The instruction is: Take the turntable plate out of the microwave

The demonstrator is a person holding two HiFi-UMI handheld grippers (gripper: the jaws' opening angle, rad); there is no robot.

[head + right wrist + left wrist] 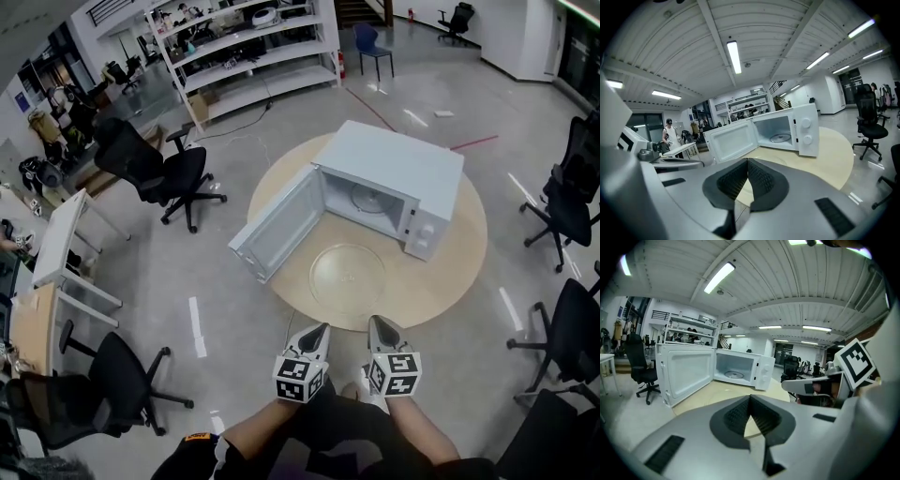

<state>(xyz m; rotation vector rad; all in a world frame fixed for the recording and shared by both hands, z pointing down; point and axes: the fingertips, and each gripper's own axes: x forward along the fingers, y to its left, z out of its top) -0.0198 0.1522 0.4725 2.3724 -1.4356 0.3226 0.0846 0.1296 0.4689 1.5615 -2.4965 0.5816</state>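
Both claws shut and empty, plate out on the counter.
Head view: the clear round glass turntable plate [347, 275] lay flat on the round beige counter [450, 272], just in front of the white microwave [394, 169], whose door [278, 225] stood open. The left claw [317, 330] and right claw [380, 323] hung side by side near the person, well apart from the plate. Left gripper view: the left claw [750, 401] had its pads pressed together on nothing, the microwave [740, 366] beyond. Right gripper view: the right claw [747, 164] was likewise closed and empty, pointing toward the open microwave [787, 133].
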